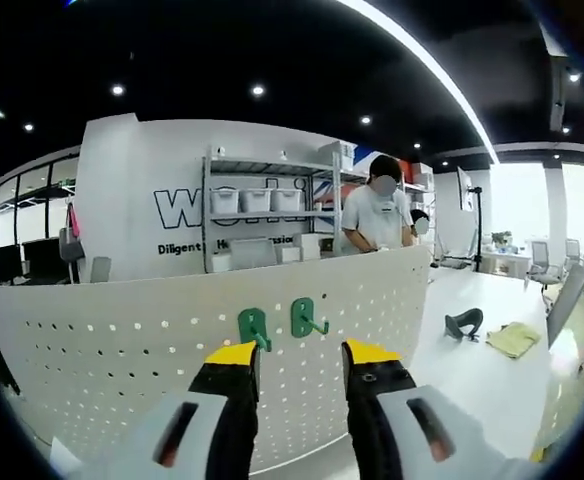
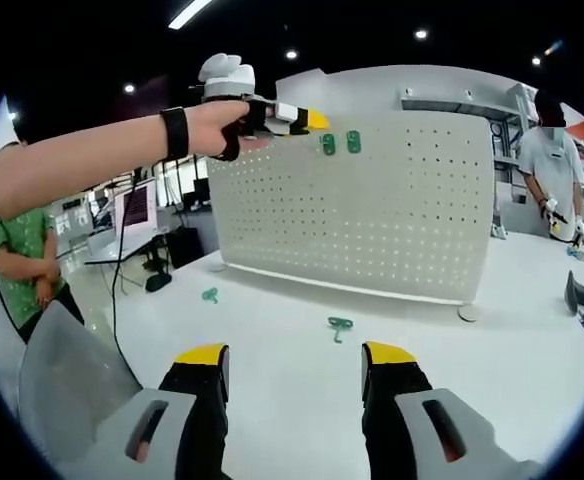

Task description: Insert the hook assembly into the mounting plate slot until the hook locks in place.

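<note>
Pegboard (image 1: 122,340) stood upright on the white table (image 1: 482,380), a white perforated panel with two green hooks mounted side by side near its top edge. In the left gripper view the left hook (image 1: 253,326) sat just above the yellow tip of the left jaw, and the right hook (image 1: 306,317) sat just beside it, its prong pointing out toward the right. Left gripper (image 1: 299,362) was held close in front of the panel with its jaws spread apart and nothing between them. In the right gripper view the same gripper showed from the side, carried high by a hand (image 2: 217,127) wearing a black wristband (image 2: 176,133), its yellow tip just beside the two mounted hooks at the panel's upper edge. Right gripper (image 2: 294,368) hung low over the table, well apart from the panel, jaws released and empty. Two more green hooks lay loose on the tabletop in front of the panel: one (image 2: 340,325) between the right gripper's jaws in line of sight but farther off, and a smaller-looking one (image 2: 210,294) off to the left near the panel's base. A black object (image 1: 464,322) and a yellow cloth (image 1: 513,339) rested on the table to the right of the panel. A person in a white shirt (image 1: 376,212) stood behind the panel by grey shelving (image 1: 262,200).
</note>
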Action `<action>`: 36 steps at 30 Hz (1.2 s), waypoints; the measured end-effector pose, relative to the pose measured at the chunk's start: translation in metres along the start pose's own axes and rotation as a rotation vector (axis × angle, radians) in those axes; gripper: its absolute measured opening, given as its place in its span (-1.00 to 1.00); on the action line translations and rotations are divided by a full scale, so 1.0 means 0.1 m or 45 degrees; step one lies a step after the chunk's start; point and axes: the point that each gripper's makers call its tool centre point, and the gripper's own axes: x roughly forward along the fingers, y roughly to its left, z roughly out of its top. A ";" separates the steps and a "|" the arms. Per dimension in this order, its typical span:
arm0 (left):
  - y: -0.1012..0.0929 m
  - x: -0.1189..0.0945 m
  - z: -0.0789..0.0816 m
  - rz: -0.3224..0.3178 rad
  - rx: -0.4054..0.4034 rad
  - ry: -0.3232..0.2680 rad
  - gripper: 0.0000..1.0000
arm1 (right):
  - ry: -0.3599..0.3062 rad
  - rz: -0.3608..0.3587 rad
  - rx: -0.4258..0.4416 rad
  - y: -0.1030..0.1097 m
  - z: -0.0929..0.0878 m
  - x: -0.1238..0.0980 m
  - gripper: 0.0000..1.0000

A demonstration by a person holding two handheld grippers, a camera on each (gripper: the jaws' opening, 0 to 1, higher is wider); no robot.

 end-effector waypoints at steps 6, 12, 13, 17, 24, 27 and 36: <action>-0.11 -0.13 -0.04 -0.082 0.003 -0.022 -0.13 | -0.012 -0.004 0.005 0.05 0.02 0.02 0.07; -0.17 -0.24 -0.09 -0.126 0.005 -0.047 -0.13 | -0.006 -0.014 0.001 0.11 0.03 0.02 0.07; -0.18 -0.27 -0.10 -0.134 -0.003 -0.046 -0.12 | -0.015 -0.019 0.001 0.13 0.04 0.02 0.07; -0.20 -0.34 -0.14 -0.149 -0.022 -0.043 -0.06 | -0.015 -0.020 0.001 0.17 0.05 0.03 0.07; -0.32 -0.45 -0.23 -0.213 -0.007 -0.038 0.03 | -0.024 -0.019 -0.010 0.21 0.08 0.04 0.07; -0.34 -0.48 -0.25 -0.229 0.005 -0.034 0.02 | -0.027 -0.022 -0.008 0.22 0.09 0.04 0.07; -0.36 -0.67 -0.39 -0.261 0.022 0.013 0.05 | -0.025 -0.025 -0.018 0.29 0.11 0.05 0.07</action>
